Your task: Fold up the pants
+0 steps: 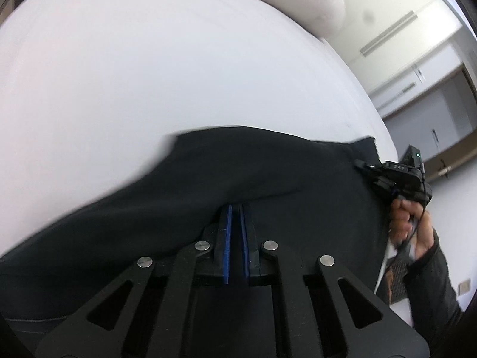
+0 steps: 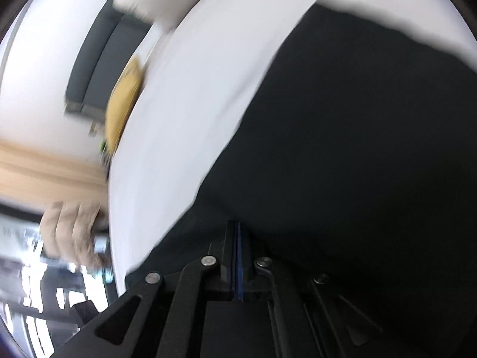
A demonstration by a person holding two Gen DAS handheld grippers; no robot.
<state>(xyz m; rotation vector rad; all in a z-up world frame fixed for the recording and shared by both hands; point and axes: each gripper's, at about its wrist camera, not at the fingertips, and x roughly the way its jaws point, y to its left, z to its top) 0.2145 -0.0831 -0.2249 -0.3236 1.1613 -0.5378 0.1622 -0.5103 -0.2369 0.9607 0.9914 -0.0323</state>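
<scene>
The black pants [image 1: 208, 173] lie across the near part of a white bed [image 1: 149, 68]. My left gripper [image 1: 235, 208] is shut on a fold of the black cloth, its blue pads nearly together. In the left wrist view my right gripper [image 1: 362, 165] holds the pants' edge at the far right, with the person's hand [image 1: 408, 223] behind it. In the right wrist view the pants [image 2: 357, 134] fill the right side, and my right gripper [image 2: 237, 226] is shut on the cloth. That view is blurred by motion.
A white pillow [image 1: 298, 0] lies at the head of the bed. A yellow cushion [image 2: 122, 104] sits at the bed's edge in the right wrist view. The person's other hand [image 2: 71, 232] shows at the left. Walls and a doorway [image 1: 441, 110] stand beyond the bed.
</scene>
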